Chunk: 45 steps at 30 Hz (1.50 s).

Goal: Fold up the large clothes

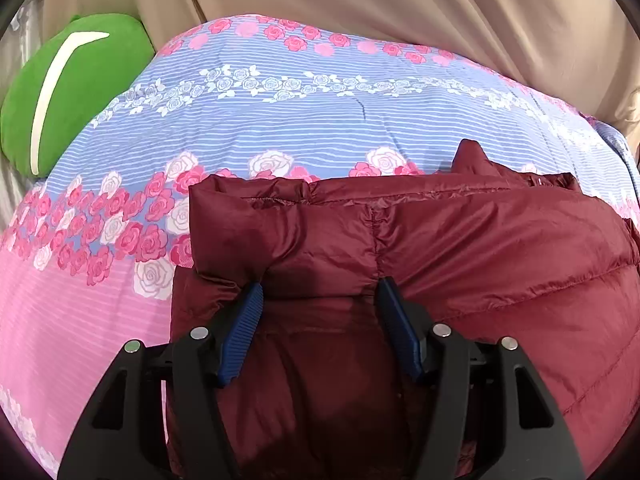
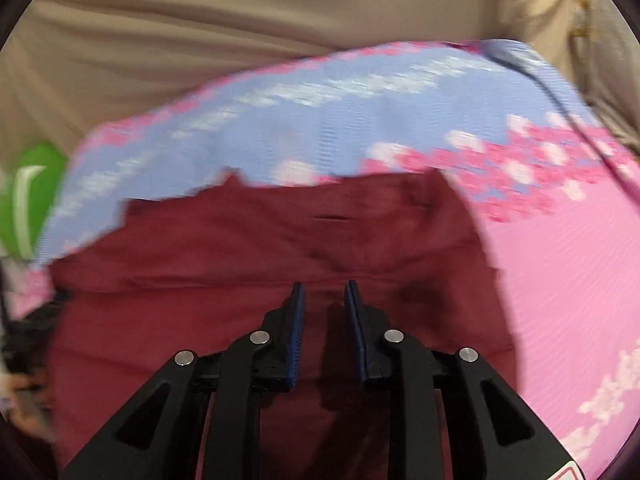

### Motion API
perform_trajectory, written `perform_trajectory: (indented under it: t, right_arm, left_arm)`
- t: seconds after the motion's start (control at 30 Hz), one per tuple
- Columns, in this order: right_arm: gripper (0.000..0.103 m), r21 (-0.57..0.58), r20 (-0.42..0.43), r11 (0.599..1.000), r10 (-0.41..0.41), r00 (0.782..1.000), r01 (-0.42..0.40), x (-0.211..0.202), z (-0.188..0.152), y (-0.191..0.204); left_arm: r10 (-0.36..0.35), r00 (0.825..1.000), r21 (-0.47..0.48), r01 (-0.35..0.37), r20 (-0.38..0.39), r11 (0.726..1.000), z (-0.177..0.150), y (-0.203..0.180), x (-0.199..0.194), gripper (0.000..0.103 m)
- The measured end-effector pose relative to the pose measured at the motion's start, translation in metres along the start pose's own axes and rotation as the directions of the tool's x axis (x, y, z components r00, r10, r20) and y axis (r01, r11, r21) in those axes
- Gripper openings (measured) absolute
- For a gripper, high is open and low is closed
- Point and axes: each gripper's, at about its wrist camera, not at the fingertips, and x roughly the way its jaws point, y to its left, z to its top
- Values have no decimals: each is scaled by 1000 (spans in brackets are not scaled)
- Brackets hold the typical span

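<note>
A dark red puffer jacket (image 1: pixel 460 248) lies on a bed with a floral quilt (image 1: pixel 320 120), its upper edge folded over. My left gripper (image 1: pixel 320 286) is wide open, its blue pads resting on the jacket just below that folded edge, with nothing gripped. In the blurred right wrist view the same jacket (image 2: pixel 240 248) fills the lower middle. My right gripper (image 2: pixel 324 286) hovers over it with its jaws partly open, a narrow gap between the pads and no cloth in it.
The quilt (image 2: pixel 540 260) is blue and pink with roses. A green cushion (image 1: pixel 72 92) with a white stripe lies at the bed's left end, also in the right wrist view (image 2: pixel 32 196). Beige curtains (image 1: pixel 400 12) hang behind the bed.
</note>
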Motion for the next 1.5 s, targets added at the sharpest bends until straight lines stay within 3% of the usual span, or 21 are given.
perform_trajectory:
  t: [0.17,0.33,0.43,0.5,0.63,0.7,0.8,0.97,1.03,1.2,1.37,1.43,1.5]
  right_arm:
    - [23,-159,-39,980,115,993,-120,5,6,82]
    - [22,-241,-127,960,116,985,-144,57,13,138]
    - [13,-243,-180,966,42,983,-85,101,15,140]
    - [11,-160,-219,978,93,971,-130,114,20,131]
    - [23,-131,-206,978,131,970,-160,94,23,136]
    - [23,-168,-183,970,146,972,-177,88,22,148]
    - [23,-233,-198,966,63,978,-110,114,17,159]
    - [21,-182,-195,973,105,975,-141,96,17,145]
    - [21,-176,-170,969,141,975,-171,76,16,138]
    - [22,-162,-132,970,163,978,-183,43,15,113]
    - [21,-116,-207,980,135,969,-161,81,11,109]
    - [21,-144,-199,979,111,974,-141,91,5,113]
    - [21,-172,-184,977,92,979,-124,93,2,118]
  left_arm:
    - [2,1000,0,-2,5,1000,-1,0,0,59]
    - [-2,1000,-2,2,7,1000,-2,1,1,59]
    - [-11,1000,-19,11,9,1000,-2,3,1,59]
    - [-18,1000,-32,18,6,999,-2,4,2,60]
    - [-17,1000,-30,17,10,999,-3,2,3,62]
    - [-13,1000,-28,14,11,1000,-3,1,4,63]
    - [-24,1000,-42,24,14,999,-2,4,3,63]
    - [-60,998,-93,62,26,994,-5,20,-19,64]
    - [-73,996,-122,80,59,989,-11,36,-46,71]
    - [-86,994,-194,97,64,976,-44,74,-90,77]
    - [-129,991,-278,117,-25,953,-95,89,-89,78]
    - [-169,985,-312,146,-47,939,-110,89,-83,78]
    - [-168,986,-322,152,-20,934,-118,85,-83,79]
